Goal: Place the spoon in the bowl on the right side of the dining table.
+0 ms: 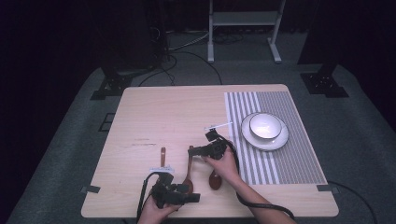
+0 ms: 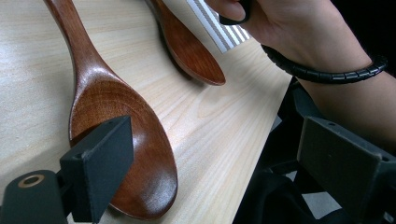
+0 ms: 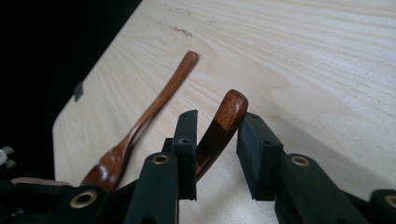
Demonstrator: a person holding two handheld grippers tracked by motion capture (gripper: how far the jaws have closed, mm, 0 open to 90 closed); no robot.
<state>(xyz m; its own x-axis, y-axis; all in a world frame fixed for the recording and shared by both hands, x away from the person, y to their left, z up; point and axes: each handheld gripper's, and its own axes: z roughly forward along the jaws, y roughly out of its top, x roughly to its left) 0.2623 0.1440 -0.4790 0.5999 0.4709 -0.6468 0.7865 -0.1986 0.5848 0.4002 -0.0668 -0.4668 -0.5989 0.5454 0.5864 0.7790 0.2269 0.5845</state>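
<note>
So we're early on with this one, looks like: our right gripper [image 3: 215, 140] has its jaws around the handle tip of one wooden spoon [image 3: 223, 122], one pad touching and the other with a sliver of gap, so not really clamped yet, and that spoon lies flat on the table [image 1: 154, 112]. The second wooden spoon [image 2: 116, 121] lies just beside it near the front edge, with our left gripper [image 2: 233, 158] spread wide open over its bowl, holding nothing. Both are well apart from the white bowl [image 1: 265, 126] sitting on its plate [image 1: 280, 141] on the striped placemat [image 1: 299, 154], so probably everything's left to do. Pale wood tabletop, grey carpet, dark room, white stand [image 1: 243, 18] behind.
</note>
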